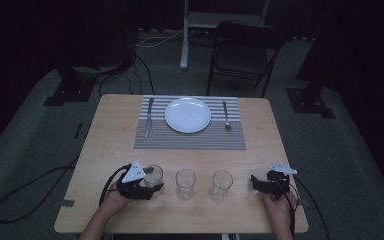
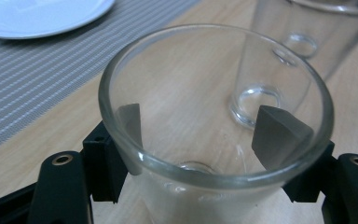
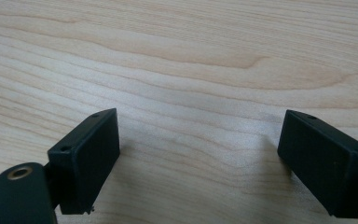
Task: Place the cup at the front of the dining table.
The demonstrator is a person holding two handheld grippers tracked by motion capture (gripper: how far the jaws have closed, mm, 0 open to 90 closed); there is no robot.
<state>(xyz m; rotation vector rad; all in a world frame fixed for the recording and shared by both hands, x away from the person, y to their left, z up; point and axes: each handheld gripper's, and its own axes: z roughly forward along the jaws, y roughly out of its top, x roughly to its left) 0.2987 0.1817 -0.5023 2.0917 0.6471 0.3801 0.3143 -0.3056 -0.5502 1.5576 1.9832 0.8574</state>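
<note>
Three clear glasses stand in a row along the near side of the table, all upright with open mouths up. At the left glass the left gripper covers the lower wall in the high view. In the left gripper view the glass is cut off at the bottom edge; both pads show through it, one on each side, pressed against its wall. The middle glass is just beside it, blurred in that view. The right gripper rests near the right edge, jaws wide apart over bare wood, holding nothing.
</note>
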